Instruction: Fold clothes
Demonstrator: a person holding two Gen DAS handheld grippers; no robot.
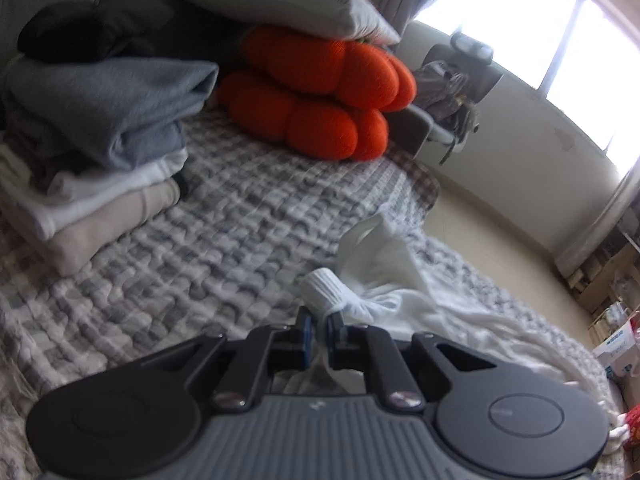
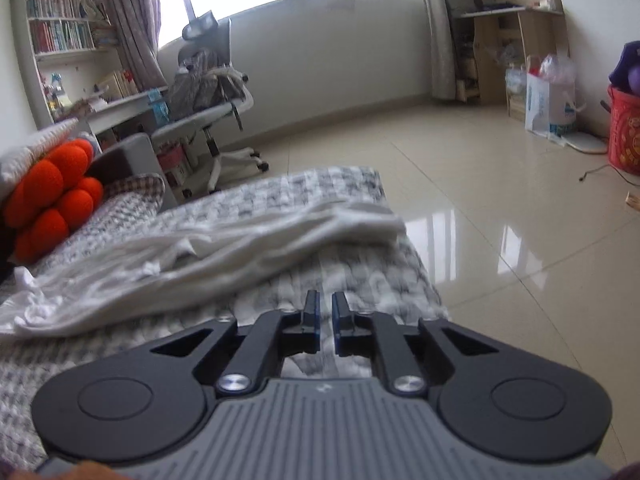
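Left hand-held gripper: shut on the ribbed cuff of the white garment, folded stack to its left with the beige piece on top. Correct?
Not quite. In the left wrist view the left hand-held gripper is shut on the ribbed cuff of the white garment, and the folded stack sits to its left, but the beige piece is at the bottom; a grey piece lies above it.

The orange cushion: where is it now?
In the left wrist view the orange cushion sits at the far end of the checked blanket, under a grey pillow.
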